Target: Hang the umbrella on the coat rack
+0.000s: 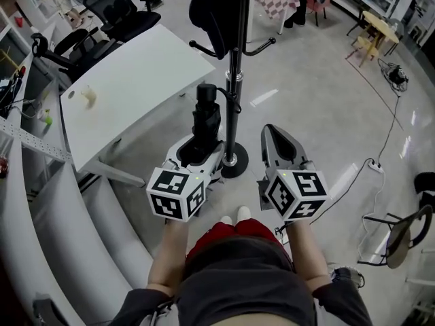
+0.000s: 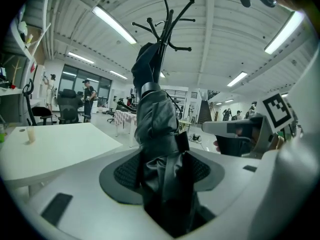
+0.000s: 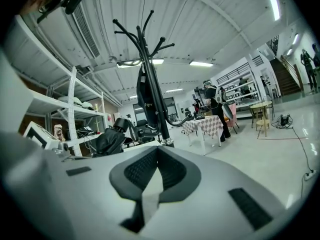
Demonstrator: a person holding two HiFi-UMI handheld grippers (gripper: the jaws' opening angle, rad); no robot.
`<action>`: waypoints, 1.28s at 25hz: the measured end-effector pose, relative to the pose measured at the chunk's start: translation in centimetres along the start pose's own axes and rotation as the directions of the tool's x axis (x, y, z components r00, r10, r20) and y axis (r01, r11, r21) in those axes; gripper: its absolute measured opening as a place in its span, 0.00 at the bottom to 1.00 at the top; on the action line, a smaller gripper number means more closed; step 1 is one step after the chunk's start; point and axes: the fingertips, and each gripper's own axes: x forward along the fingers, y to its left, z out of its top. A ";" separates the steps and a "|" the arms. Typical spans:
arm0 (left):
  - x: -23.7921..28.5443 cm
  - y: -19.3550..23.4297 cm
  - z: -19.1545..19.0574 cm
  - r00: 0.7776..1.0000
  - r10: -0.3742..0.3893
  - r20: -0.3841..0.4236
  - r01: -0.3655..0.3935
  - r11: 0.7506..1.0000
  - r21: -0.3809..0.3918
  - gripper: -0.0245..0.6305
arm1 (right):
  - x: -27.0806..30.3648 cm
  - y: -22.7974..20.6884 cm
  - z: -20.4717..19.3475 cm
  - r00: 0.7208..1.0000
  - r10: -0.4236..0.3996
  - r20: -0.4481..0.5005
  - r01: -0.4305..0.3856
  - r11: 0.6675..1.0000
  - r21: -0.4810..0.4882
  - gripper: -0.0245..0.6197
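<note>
Now | left gripper [image 2: 162,173]: clamped on folded, creased black fabric umbrella [image 2: 152,115] | right gripper [image 3: 156,156]: jaws together, empty

Bright, even indoor light falls from ceiling tube lamps [image 2: 114,25], which burn white at eleven and two o'clock in the left gripper view. A pale glare streak lies on the glossy floor [image 1: 264,98] toward one o'clock in the head view. Shadows are soft. Both gripper views bulge fisheye-style with black corners. Their near foreground is blurred, and the umbrella [image 2: 160,149] is dark, showing little detail.
</note>
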 end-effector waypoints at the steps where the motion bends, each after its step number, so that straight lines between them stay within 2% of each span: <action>1: 0.0 0.1 -0.1 1.000 0.006 -0.005 -0.006 1.000 0.001 0.40 | 0.1 0.0 -0.1 1.000 0.005 -0.003 -0.005 1.000 0.000 0.07; 13: 1.3 1.0 -0.9 0.998 0.052 -0.047 -0.051 0.999 0.019 0.40 | 0.6 -0.3 -1.8 0.998 0.039 -0.056 -0.039 0.999 0.001 0.07; 32: 2.9 2.6 -0.3 0.993 0.105 -0.056 -0.103 0.994 0.046 0.40 | 1.0 -1.2 -2.1 0.996 0.055 -0.077 -0.055 0.998 0.000 0.07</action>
